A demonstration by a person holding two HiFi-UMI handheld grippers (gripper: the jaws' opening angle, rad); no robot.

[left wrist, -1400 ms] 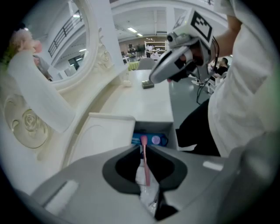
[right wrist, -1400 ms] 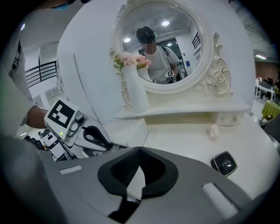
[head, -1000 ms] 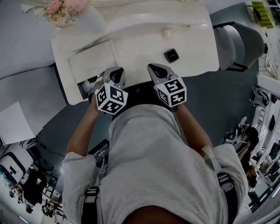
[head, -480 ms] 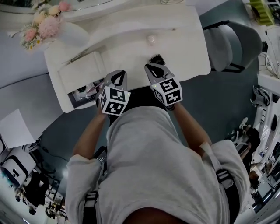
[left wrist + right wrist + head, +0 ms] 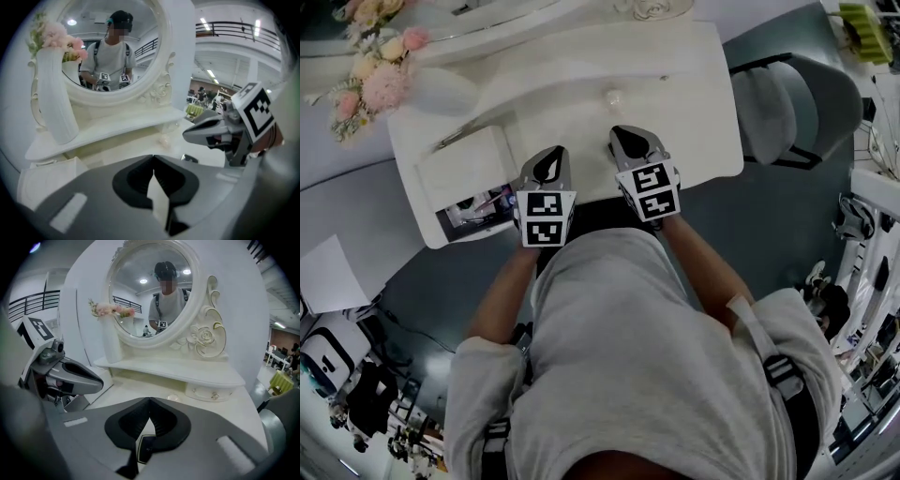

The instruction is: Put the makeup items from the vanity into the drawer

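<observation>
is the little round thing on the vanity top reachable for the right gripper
Probably yes: the round thing lies just ahead of the right gripper on bare vanity top, nothing between, though its jaws are shut.

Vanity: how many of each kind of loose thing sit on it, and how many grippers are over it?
Grippers: 2 (left gripper, right gripper)
Vase with flowers: 1
Round pale item: 1
Compact: 1
Total: 5
</observation>
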